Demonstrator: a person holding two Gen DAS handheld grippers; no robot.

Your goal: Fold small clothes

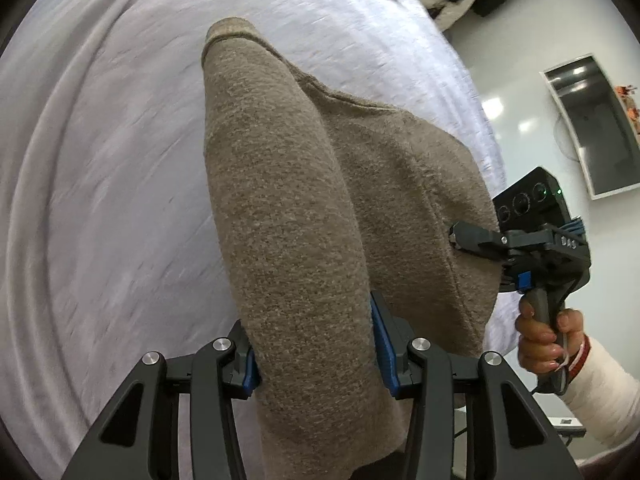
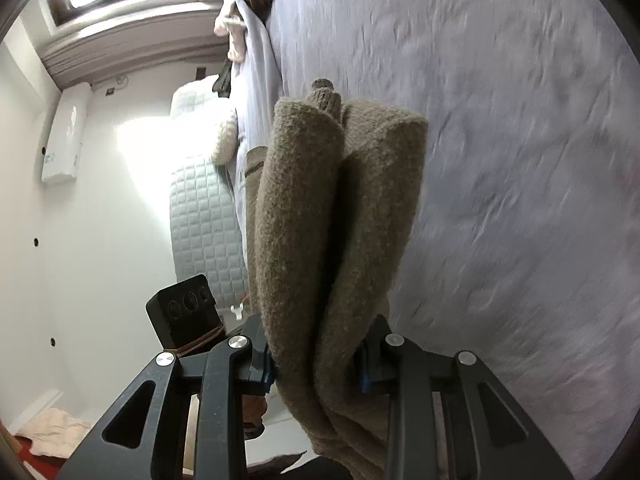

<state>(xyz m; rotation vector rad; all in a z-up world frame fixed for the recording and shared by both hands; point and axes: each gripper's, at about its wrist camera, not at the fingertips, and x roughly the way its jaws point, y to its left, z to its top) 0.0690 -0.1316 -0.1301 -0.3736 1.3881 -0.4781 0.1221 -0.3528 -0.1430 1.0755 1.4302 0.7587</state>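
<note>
The brown knit garment [image 1: 304, 208] hangs at frame centre above the lavender bedsheet [image 1: 100, 160], pinched in my left gripper [image 1: 316, 354] and also my right gripper [image 2: 318, 360] (both clamped on bunched folds). No readable writing anywhere.

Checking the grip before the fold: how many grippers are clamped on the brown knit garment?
2. The left gripper pinches one bunched part of the garment; the right gripper clamps another, out at the garment's right side.
</note>
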